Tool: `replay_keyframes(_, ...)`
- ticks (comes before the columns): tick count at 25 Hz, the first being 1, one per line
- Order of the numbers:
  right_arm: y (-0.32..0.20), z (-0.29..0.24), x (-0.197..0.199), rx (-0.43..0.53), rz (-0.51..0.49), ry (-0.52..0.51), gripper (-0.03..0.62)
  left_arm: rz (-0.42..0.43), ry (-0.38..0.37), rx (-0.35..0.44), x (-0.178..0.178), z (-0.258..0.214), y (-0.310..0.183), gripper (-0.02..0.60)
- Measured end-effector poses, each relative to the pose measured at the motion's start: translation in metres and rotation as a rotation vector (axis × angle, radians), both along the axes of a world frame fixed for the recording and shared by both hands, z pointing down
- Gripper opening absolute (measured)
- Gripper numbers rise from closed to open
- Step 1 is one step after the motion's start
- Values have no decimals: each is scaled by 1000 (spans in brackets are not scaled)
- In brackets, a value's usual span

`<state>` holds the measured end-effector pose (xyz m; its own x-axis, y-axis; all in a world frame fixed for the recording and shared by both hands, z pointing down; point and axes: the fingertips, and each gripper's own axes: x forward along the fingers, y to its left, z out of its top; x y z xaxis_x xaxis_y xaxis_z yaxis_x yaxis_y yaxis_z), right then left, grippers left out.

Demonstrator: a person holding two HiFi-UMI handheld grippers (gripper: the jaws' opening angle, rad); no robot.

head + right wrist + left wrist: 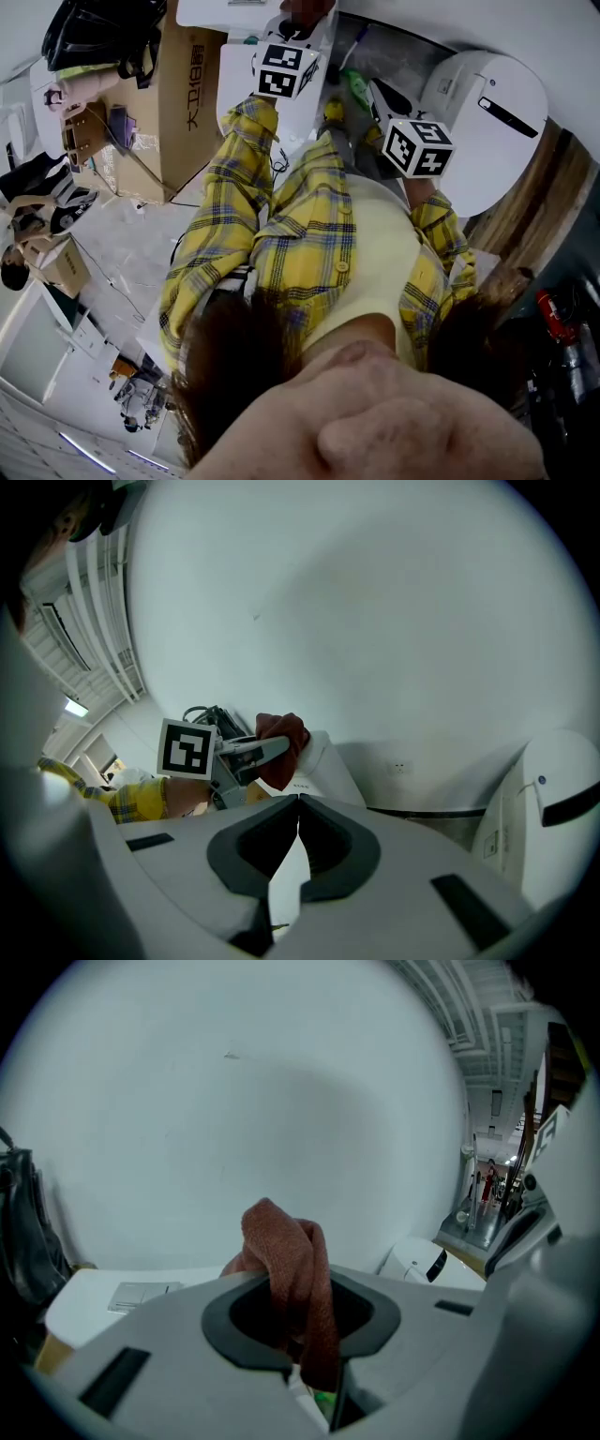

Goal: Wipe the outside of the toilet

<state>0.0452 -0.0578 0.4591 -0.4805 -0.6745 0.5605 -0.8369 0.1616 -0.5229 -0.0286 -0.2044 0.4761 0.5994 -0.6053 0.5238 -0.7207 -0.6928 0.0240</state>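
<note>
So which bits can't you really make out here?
1. Cloth: in the left gripper view, its lower end disappears between the left gripper's shut jaws.
2. Toilet: in the head view, the right gripper covers part of it. In the right gripper view, the picture's edge cuts it off.
3. Distant figure: in the left gripper view, too small to describe.
4. Floor underfoot: in the head view, the person's shirt blocks it.

The rust-red cloth (281, 1241) you held was bunched and folded over on itself. It was pinched between the jaws of your left gripper (300, 1321), with its loop sticking up past the tips in front of the white wall. The toilet (419, 1265) stood to your right, white and rounded, lid down, bearing a black strip, well apart from the cloth.
</note>
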Motion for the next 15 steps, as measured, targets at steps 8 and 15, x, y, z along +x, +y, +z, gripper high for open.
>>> replay_keyframes(8, 3, -2, 4, 11, -22, -8, 26, -24, 79, -4, 3, -13, 23, 97)
replay_keyframes(15, -1, 0, -19, 20, -104, -17, 26, -145, 137, 93, -41, -45, 29, 97)
